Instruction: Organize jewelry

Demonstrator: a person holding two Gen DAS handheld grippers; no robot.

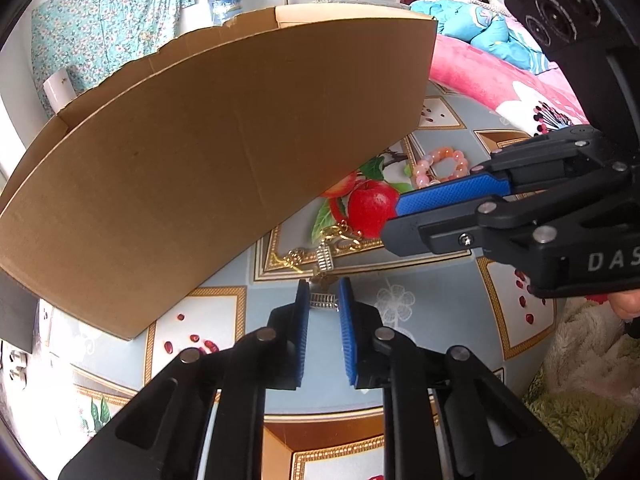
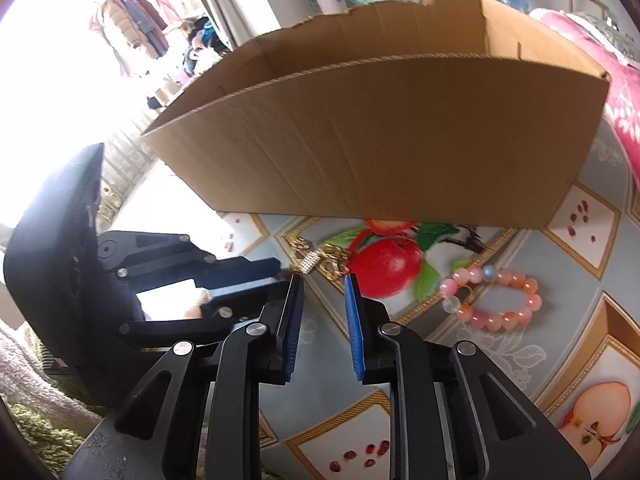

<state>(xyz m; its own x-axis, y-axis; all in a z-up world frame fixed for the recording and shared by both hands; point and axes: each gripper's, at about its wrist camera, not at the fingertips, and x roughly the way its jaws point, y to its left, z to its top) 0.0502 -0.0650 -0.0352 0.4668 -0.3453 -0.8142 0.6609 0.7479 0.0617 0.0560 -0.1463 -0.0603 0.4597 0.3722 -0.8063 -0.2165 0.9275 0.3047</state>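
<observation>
Cardboard box [image 2: 400,140]: stands on the desk [image 2: 460,380], behind everything else.
Chain bracelet [image 1: 324,256]: lies on the desk just before the box, left of the bead bracelet.
Bead bracelet [image 2: 494,296]: lies on the desk, apart from the chain bracelet, before the box.
Left claw [image 1: 324,304]: at the chain bracelet's near end.
Right claw [image 2: 320,280]: just before the chain bracelet, right of the left claw.
</observation>
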